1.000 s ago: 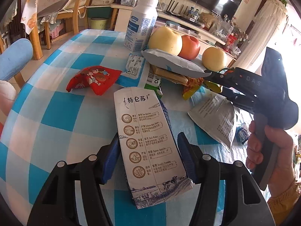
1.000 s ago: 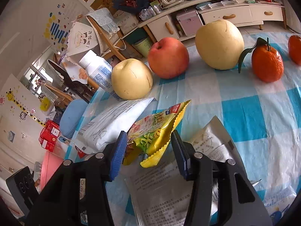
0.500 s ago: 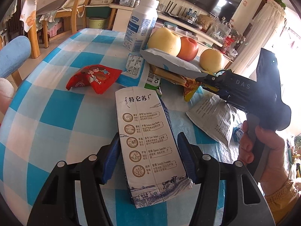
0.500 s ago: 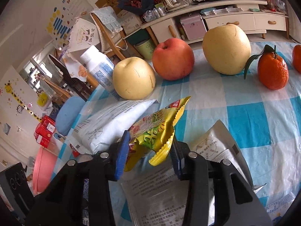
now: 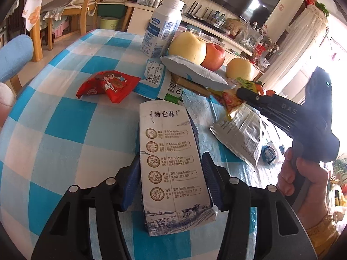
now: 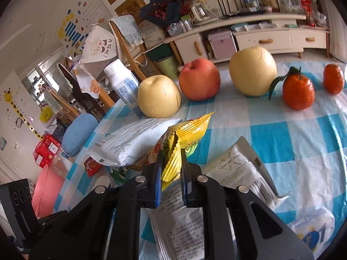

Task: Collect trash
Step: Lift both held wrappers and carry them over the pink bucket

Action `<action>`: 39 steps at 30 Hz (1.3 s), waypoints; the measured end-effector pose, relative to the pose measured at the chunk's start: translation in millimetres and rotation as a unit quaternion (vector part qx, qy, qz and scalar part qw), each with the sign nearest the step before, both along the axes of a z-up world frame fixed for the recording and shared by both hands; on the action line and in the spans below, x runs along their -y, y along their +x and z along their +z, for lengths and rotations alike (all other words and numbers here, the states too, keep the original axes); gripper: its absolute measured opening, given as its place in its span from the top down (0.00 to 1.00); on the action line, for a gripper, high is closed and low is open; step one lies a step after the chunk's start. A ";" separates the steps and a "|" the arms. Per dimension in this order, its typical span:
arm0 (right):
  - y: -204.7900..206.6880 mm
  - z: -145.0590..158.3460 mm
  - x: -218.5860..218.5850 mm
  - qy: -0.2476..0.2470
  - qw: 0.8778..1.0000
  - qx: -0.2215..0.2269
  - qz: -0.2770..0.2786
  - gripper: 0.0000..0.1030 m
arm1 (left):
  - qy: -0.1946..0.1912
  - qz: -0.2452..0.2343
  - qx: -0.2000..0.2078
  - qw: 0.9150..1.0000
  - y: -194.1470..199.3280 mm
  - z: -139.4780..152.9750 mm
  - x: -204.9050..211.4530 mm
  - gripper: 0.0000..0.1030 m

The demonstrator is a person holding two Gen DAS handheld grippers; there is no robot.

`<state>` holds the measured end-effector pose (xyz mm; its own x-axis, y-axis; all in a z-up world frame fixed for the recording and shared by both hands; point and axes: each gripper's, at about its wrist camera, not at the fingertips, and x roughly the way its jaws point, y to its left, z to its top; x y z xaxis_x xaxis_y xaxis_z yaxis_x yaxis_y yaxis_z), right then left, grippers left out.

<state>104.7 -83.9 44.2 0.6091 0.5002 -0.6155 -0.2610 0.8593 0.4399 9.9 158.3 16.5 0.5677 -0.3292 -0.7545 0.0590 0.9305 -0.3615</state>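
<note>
The right gripper point(image 6: 171, 174) pinches the light, crinkly yellow snack wrapper point(image 6: 186, 134) beside the pear point(image 6: 159, 96); the left gripper point(image 5: 171, 181), just closing, hugs the flattened milk carton point(image 5: 171, 162).

Two pale yellow pears point(image 6: 159, 96) point(image 6: 252, 71) flank a red apple point(image 6: 199, 79); two small oranges point(image 6: 298, 92) point(image 6: 333, 82) sit beside them on the blue-checked bench point(image 6: 282, 138).

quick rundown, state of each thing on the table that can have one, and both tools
left tool: closing around milk carton
milk carton: flattened, lying flat
right tool: shut on yellow snack wrapper
yellow snack wrapper: crumpled, pinched
white bottle: upright, capped
red wrapper: lying loose
silver pouch: torn open, lying flat
</note>
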 end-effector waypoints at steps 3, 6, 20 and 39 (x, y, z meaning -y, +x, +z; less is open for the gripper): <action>-9.9 10.8 1.3 -0.007 1.000 0.018 -0.011 0.86 | -0.002 -0.001 0.002 1.000 -2.1 0.9 -3.6 0.48; -20.9 22.0 -0.7 -0.019 0.999 0.037 -0.017 0.86 | -0.004 0.001 0.004 1.000 -4.2 2.5 -7.7 0.48; -76.8 35.9 -15.5 -0.052 0.997 0.046 -0.032 0.86 | -0.028 0.016 0.032 0.999 -20.1 25.3 -35.1 0.48; -135.8 65.7 -125.7 -0.042 0.995 0.067 0.061 0.86 | -0.018 0.109 0.079 0.991 -47.3 66.1 -120.3 0.48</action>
